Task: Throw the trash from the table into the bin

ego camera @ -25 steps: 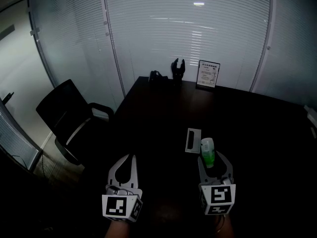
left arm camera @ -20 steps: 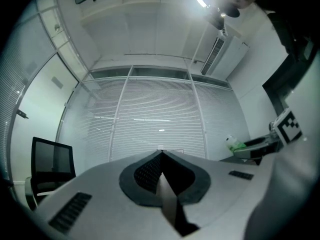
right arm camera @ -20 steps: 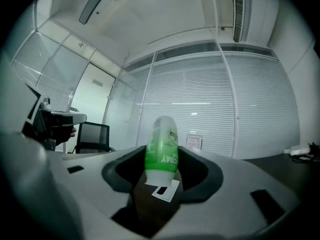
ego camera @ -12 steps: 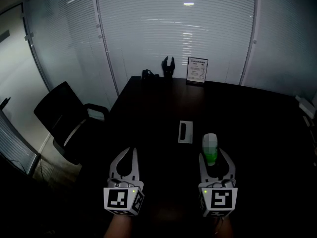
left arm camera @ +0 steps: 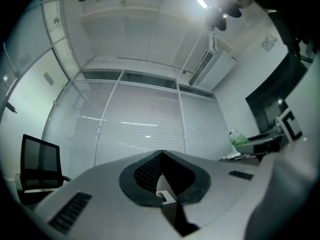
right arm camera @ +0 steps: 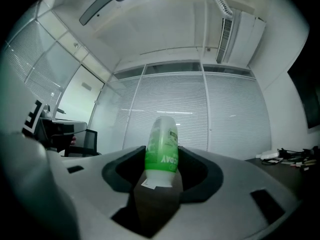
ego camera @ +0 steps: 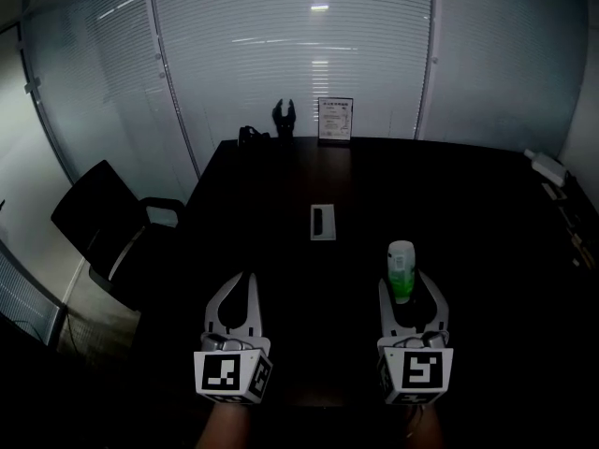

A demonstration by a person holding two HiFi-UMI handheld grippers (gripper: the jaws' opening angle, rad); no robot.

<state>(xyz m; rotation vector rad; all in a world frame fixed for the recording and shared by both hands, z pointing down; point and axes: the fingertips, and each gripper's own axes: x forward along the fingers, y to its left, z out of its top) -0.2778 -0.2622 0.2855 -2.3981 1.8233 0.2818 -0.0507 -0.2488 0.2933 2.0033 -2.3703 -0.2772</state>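
Far left of the grey plate (ego camera: 323, 223) set in the worktop (ego camera: 477, 204) stands a chair (ego camera: 98, 218). No bin shows, so a blind turn to find one could clip it. Left of the plate and nearer the camera, the left hand-held gripper (ego camera: 246, 283) is pressed together on nothing, so it is no help if something drops. Right of the plate, the right hand-held gripper (ego camera: 408, 293) pinches the bottle (ego camera: 401, 262) by one end only. A quick swing could tilt it or slide it out.

Left gripper (ego camera: 246, 281) closed, empty; right gripper (ego camera: 405, 290) clamping bottle (ego camera: 401, 266).
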